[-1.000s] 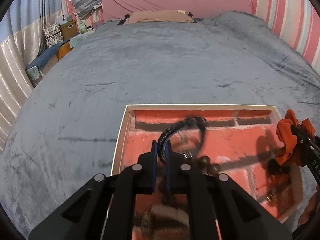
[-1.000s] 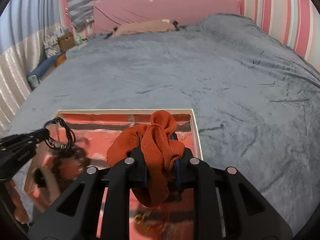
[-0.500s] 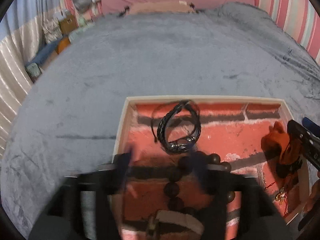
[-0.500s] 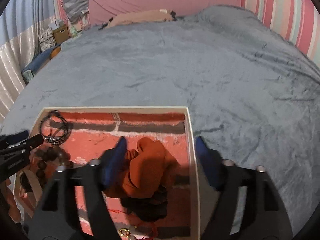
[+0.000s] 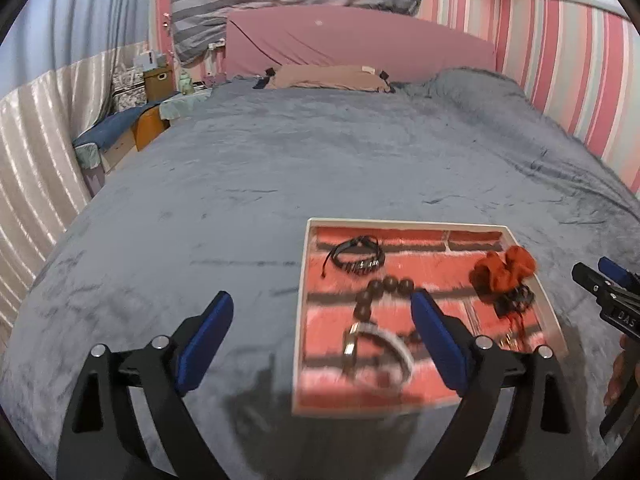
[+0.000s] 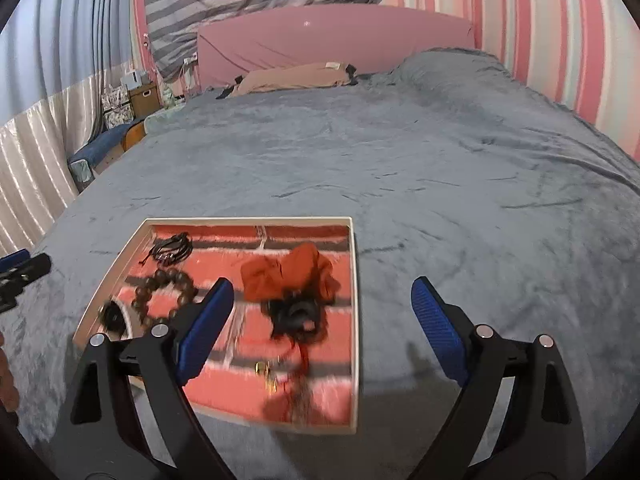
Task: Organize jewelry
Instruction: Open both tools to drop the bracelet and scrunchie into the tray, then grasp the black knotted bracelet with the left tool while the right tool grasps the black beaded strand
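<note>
A white-rimmed tray (image 5: 305,280) with a red brick-pattern floor lies on the bed. In it are a black braided bracelet (image 5: 358,258), a brown bead bracelet (image 5: 384,286), a pale bangle (image 5: 380,356), an orange scrunchie (image 5: 504,270) and a black scrunchie (image 5: 514,300). My left gripper (image 5: 322,300) hovers over the tray's left rim, its jaws opening wide with nothing between them. My right gripper (image 6: 322,288) hangs above the tray's right rim (image 6: 354,320), beside the orange scrunchie (image 6: 288,276). Its jaws are also opening and hold nothing.
A grey plush blanket (image 6: 460,168) covers the bed, and the tray sits near its front. A tan pillow (image 5: 328,78) and pink headboard (image 5: 360,40) are at the far end. Boxes and clutter (image 5: 120,136) stand at the left; a striped wall (image 5: 580,80) runs along the right.
The left gripper let go of the black braided bracelet and the right let go of the orange scrunchie; both items now lie in the tray. Both grippers pulled back and up, jaws wide.
</note>
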`<state>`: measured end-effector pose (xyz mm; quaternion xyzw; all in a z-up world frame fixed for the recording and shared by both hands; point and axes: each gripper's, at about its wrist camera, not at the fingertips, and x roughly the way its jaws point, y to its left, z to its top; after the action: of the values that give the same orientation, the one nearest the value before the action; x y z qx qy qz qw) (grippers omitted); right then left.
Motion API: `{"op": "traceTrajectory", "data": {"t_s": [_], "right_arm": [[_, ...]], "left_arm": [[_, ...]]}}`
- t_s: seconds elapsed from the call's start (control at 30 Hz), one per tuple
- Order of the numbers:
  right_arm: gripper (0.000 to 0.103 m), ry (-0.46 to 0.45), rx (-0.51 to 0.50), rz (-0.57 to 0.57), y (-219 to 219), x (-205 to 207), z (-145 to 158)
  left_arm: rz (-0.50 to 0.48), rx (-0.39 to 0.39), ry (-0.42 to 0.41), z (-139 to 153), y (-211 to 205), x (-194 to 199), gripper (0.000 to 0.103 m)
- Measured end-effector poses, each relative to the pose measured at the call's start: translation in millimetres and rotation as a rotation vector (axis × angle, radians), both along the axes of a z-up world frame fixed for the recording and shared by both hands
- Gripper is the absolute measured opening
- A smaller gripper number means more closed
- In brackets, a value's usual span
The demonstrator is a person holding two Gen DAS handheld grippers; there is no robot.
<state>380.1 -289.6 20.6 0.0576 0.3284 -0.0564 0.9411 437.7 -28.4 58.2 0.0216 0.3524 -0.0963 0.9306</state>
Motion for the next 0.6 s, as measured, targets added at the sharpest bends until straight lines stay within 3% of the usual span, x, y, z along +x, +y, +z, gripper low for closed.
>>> {"op": "traceTrajectory", "data": {"t_s": [0.27,0.37,0.6], "right_arm": [[0.089,-0.032,-0.046,0.014,18,-82,-9],[0.089,-0.024,-0.072,0.023,23,-101,-16],[0.088,0.025,-0.047,0.035,33,-131,-42]], "left_arm": [[0.036,0.028,-0.003,-8,42,-72,0.089],[0.031,0.056,0.007,-21,44,-92,0.089],[0.016,0.043,0.059,-50,40,-117,0.089]]}}
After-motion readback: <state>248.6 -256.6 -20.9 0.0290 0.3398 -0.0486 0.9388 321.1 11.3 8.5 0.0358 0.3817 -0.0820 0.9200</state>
